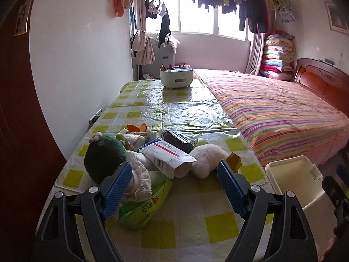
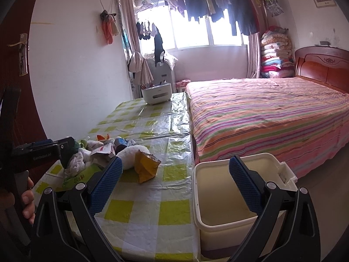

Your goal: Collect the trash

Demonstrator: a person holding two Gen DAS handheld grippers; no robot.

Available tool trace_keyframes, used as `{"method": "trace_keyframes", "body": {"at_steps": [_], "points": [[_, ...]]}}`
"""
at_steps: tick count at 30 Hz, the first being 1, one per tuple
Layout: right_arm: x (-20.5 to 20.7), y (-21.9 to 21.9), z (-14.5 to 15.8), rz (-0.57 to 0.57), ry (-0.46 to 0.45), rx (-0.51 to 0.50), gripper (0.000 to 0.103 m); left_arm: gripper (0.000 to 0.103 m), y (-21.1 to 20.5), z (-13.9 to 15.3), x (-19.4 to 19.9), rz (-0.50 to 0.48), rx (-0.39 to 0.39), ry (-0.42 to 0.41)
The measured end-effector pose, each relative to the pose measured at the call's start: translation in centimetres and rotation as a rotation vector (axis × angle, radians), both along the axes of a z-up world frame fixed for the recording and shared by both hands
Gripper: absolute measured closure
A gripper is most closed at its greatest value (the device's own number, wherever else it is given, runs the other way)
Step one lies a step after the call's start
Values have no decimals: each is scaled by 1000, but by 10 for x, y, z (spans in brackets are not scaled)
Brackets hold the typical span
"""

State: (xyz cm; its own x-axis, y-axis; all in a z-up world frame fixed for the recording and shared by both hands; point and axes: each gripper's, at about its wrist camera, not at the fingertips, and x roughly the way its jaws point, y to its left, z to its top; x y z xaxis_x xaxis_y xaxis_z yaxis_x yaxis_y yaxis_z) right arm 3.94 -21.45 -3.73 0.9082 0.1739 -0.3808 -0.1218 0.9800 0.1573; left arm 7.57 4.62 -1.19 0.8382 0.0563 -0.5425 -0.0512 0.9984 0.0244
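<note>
A heap of litter lies on the checked tablecloth (image 1: 185, 224): a white and pink carton (image 1: 168, 155), a dark bottle (image 1: 176, 140), a green plastic bag (image 1: 141, 209), orange peel (image 1: 136, 127) and a crumpled yellow wrapper (image 2: 146, 166). Among it sit a green plush toy (image 1: 102, 159), a white fluffy toy (image 1: 207, 159) and lace cloth (image 1: 139, 174). My left gripper (image 1: 174, 164) is open just short of the carton, holding nothing. My right gripper (image 2: 176, 161) is open over the table's right edge and the cream bin (image 2: 224, 233), which looks empty.
A white desk organiser (image 1: 176, 77) with pens stands at the table's far end. A bed with a striped cover (image 1: 283, 113) runs along the table's right side. The white wall (image 1: 76, 76) borders the left. A hand (image 2: 27, 196) holds the left gripper's handle.
</note>
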Motion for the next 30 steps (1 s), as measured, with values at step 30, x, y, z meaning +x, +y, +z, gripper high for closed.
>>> {"method": "trace_keyframes", "body": {"at_steps": [30], "points": [[16, 21, 8, -110, 44, 37, 6, 25, 20, -11, -6, -14, 62, 14]]}}
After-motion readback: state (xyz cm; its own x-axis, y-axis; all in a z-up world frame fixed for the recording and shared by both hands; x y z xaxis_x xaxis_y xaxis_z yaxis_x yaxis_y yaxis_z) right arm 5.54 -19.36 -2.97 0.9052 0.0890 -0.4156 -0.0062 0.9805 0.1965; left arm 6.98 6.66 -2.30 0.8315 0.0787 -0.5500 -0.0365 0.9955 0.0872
